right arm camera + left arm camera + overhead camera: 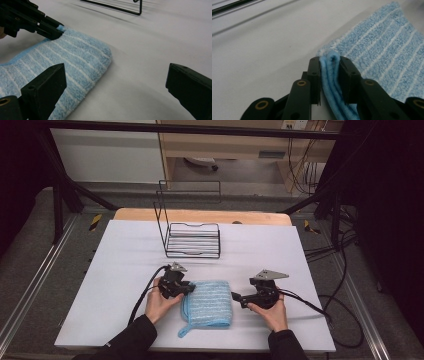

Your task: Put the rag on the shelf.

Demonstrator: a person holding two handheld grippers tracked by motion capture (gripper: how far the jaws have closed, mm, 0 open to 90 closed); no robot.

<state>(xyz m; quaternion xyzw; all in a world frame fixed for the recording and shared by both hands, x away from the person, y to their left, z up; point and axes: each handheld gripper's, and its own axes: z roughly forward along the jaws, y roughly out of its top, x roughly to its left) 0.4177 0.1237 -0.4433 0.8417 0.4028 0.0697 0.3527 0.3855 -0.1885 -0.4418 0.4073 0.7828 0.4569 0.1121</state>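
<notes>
Left gripper (330,62) pinches folded towel (210,302) edge near tabletop (125,260) front; right gripper (112,82) wide, empty. Grip all layers before lifting; right should catch opposite edge.

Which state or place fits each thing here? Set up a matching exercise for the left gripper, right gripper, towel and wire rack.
Things:
1. left gripper
2. right gripper
3. blue striped towel
4. black wire rack

States or places:
A. stands at the far side of the table, untouched
B. open, beside the towel's edge, nothing between its fingers
C. lies folded on the white table between the two hands
D. shut on a folded corner

Pairs: 1-D, 2-B, 3-C, 4-A
</notes>
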